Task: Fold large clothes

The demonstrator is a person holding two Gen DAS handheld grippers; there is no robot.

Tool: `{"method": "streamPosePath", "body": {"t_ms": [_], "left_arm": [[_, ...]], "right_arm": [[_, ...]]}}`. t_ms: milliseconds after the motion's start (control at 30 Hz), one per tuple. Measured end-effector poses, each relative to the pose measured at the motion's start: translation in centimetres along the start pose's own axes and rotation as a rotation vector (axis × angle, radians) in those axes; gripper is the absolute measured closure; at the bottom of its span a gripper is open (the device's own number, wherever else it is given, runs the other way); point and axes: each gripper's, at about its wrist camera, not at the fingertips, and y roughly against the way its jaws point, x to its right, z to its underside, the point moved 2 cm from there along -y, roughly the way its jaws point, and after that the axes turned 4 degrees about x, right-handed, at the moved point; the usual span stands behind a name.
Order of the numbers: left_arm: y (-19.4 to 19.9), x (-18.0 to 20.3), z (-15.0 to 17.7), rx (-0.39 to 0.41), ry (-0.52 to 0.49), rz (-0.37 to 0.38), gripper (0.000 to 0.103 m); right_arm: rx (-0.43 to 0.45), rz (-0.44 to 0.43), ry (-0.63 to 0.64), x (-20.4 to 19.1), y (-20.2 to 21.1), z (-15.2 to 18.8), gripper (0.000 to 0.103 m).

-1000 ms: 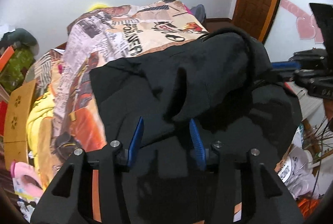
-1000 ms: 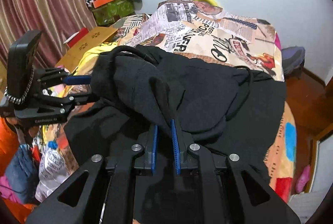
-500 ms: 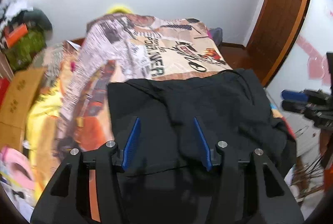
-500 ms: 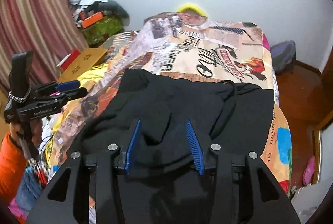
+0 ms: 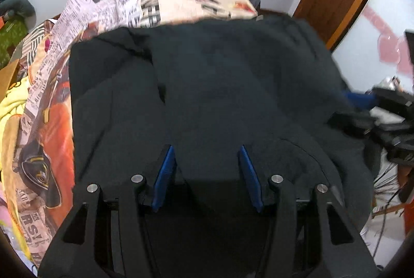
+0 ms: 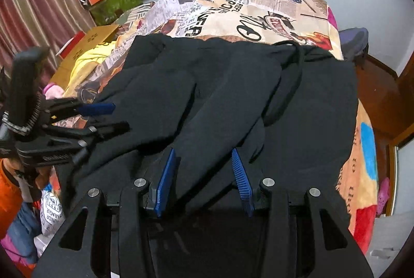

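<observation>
Black garment spread across the bed, over the newspaper-print bedspread, near edge at the bed's foot; bed chosen presumably as a broad flat support for folding. One folded layer lying slantwise over the body, drawstring loop on top. Left gripper parted, pads clear of the cloth below. Right gripper likewise parted, folded layer lying between the pads, unclamped. Both angled downward over the near edge, probably for a fresh hold.
</observation>
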Motion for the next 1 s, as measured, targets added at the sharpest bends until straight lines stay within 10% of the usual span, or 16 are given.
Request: {"method": "streamPosePath", "body": {"t_ms": [267,667,1000], "left_arm": [[2.3,-2.0,-1.8,0.095,0.006,-0.078,0.05],[3.0,-15.1,-3.5,0.158,0.26,-0.262,0.042],[-4.7,-19.7,0.7,-0.023,0.536,-0.007,0.042]], "right_arm": [[0.086,-0.013,-0.063,1.8,2.5,-1.8,0.062],[0.163,0.136,-0.285,11.6,4.5,-3.0,0.06],[0.016,0.081,-0.477,17.0,0.2,-0.2,0.06]]}}
